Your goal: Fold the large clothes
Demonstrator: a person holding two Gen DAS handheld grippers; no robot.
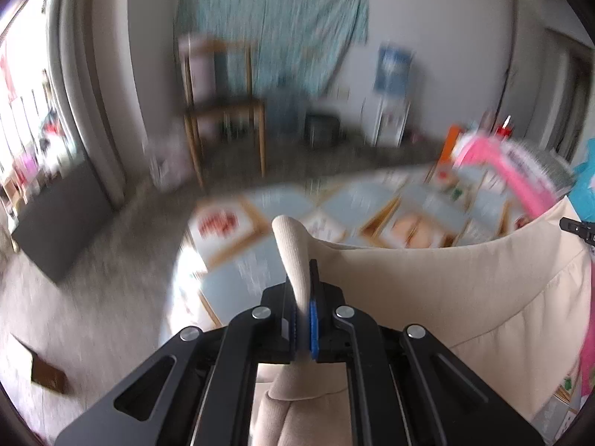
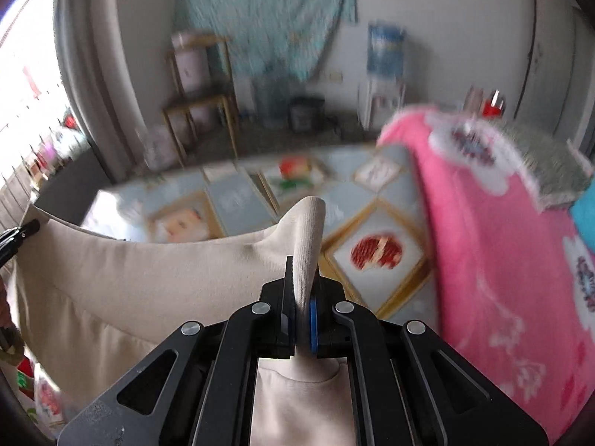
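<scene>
The left gripper (image 1: 302,290) pinches one corner of the beige garment (image 1: 446,282), which stretches taut rightward to the right gripper (image 2: 303,290), clamped on the other corner, above the patterned bed sheet (image 2: 238,200) near a pink blanket (image 2: 502,260).

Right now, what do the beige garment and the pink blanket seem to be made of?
Beige garment: likely a soft knit, matte; fine ribbing shows where the right claw pinches it. Pink blanket: probably plush fleece, fuzzy with white flower print, though blur leaves it uncertain.
</scene>
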